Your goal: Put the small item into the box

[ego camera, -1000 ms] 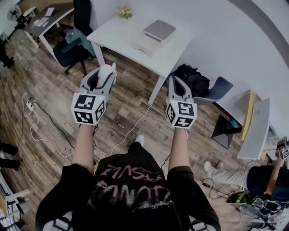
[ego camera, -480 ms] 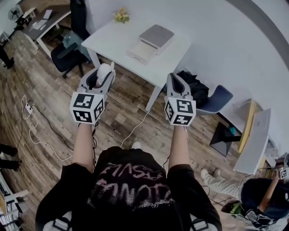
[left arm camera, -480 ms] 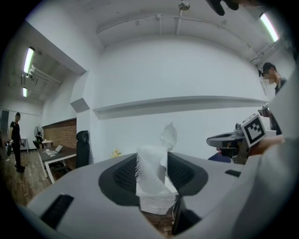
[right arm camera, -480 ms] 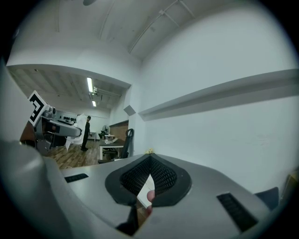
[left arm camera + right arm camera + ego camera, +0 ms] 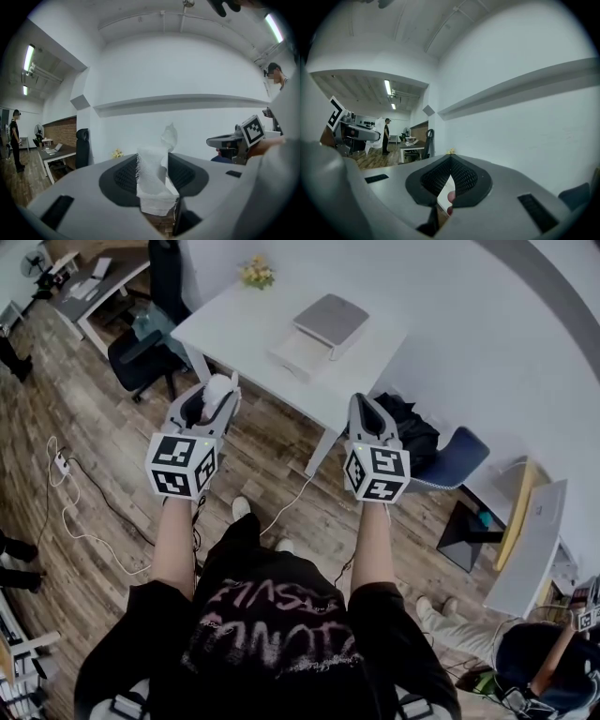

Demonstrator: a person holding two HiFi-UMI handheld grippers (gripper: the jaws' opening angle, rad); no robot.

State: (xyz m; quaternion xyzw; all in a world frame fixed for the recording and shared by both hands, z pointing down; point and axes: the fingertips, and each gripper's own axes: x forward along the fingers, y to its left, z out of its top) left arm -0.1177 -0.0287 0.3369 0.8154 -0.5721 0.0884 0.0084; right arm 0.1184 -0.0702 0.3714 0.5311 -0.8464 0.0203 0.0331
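Note:
In the head view I hold both grippers out over the wooden floor, short of the white table (image 5: 234, 329). My left gripper (image 5: 228, 382) is shut on a small white gauzy cloth (image 5: 217, 390). In the left gripper view that cloth (image 5: 152, 180) stands upright between the dark pads (image 5: 124, 176), its top poking above them. My right gripper (image 5: 362, 401) is shut, tips together, and nothing shows between them in the right gripper view (image 5: 450, 161). The box (image 5: 317, 326) lies open on the table, grey lid raised behind its white base.
Yellow flowers (image 5: 256, 271) stand at the table's far corner. A dark office chair (image 5: 141, 348) is left of the table; a black bag (image 5: 405, 418) and a blue chair (image 5: 457, 450) are to its right. White cables (image 5: 80, 517) trail over the floor. A person (image 5: 534, 671) sits at the lower right.
The table and box have shifted slightly in the view, and one foot has come forward below me. Both grippers keep their pose, the cloth still in the left one.

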